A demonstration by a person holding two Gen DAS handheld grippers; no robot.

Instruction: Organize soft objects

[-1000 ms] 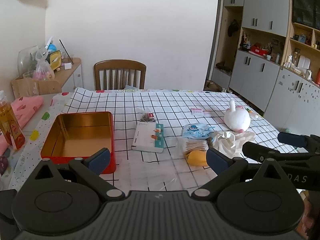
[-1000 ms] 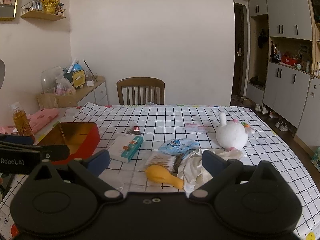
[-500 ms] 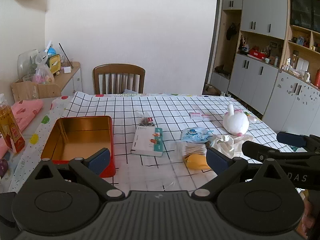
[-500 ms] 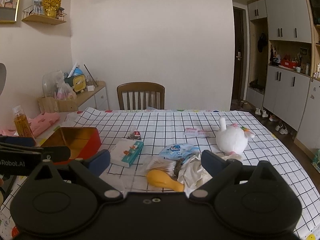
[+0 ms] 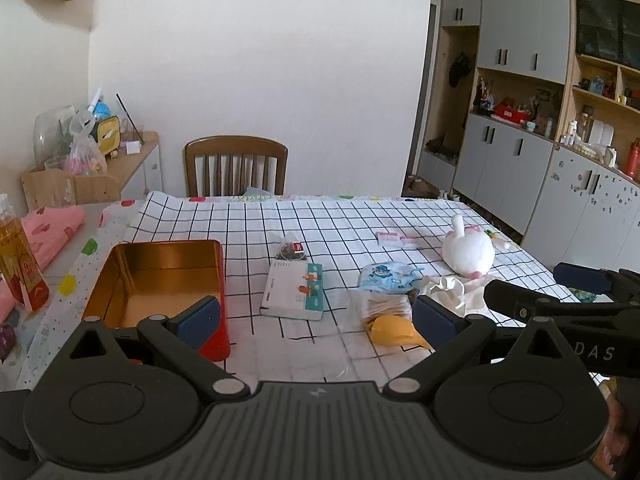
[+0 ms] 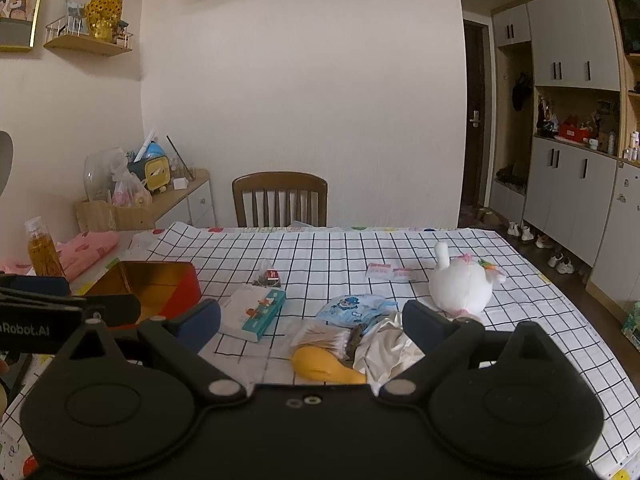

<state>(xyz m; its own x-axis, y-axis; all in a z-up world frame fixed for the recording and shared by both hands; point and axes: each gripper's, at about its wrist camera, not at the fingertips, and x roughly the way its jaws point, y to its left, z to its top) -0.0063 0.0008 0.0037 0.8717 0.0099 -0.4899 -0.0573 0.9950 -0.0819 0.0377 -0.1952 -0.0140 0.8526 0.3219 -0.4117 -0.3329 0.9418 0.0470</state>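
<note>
A white plush toy (image 5: 467, 251) lies on the checked tablecloth at the right; it also shows in the right wrist view (image 6: 460, 289). A crumpled white cloth (image 5: 450, 290) (image 6: 386, 350), a blue printed pouch (image 5: 384, 276) (image 6: 352, 310), a bag of cotton swabs (image 5: 386, 304) (image 6: 320, 338) and a yellow soft object (image 5: 390, 330) (image 6: 320, 366) lie together near the front. An open red tin (image 5: 160, 284) (image 6: 154, 288) with a gold inside stands at the left. My left gripper (image 5: 316, 316) and right gripper (image 6: 312, 318) are open and empty above the near table edge.
A white and teal box (image 5: 294, 290) and a small tea packet (image 5: 292, 249) lie mid-table, pink sachets (image 5: 396, 239) further back. An amber bottle (image 5: 18, 264) and pink cloth (image 5: 48, 228) sit at the left. A wooden chair (image 5: 236, 170) stands behind the table, cabinets (image 5: 520, 184) at right.
Both grippers have risen and tilted up a little, so the table sits lower in both views. Nothing on the table has moved.
</note>
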